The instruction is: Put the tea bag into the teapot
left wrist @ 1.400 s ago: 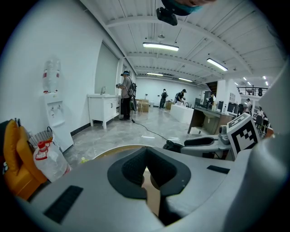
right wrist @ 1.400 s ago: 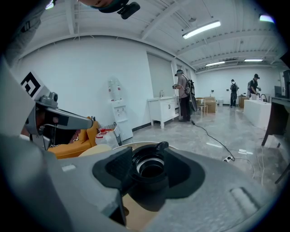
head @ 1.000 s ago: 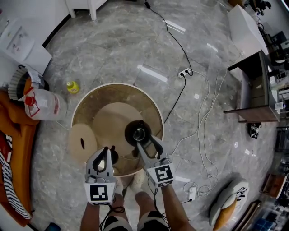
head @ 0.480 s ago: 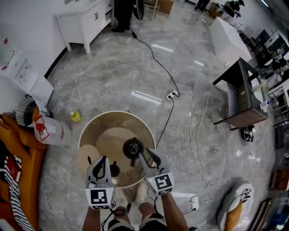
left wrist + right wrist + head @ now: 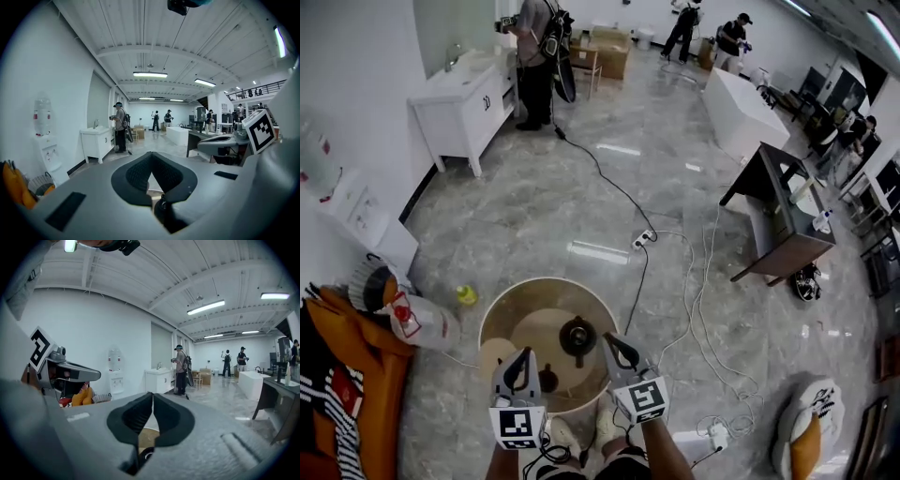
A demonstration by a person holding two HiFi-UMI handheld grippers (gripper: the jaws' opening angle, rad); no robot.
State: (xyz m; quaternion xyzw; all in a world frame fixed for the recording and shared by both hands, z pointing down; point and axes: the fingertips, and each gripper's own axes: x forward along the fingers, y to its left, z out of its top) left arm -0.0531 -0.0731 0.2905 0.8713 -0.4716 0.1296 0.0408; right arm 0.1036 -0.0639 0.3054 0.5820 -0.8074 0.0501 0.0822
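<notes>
Bright ceiling strip lights (image 5: 150,74) glare off glossy floor (image 5: 581,187); fisheye corners darken.

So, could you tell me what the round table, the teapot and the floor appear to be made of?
Round table: probably a tinted glass top in a pale rim; a wood-coloured disc shows through it. Teapot: dark with a slight sheen, perhaps ceramic or iron; too small to tell. Floor: polished grey stone or marble-look tile, veined, with bright reflections.

Head view looks down, gripper views level (all show cabinet (image 5: 467,97)).
</notes>
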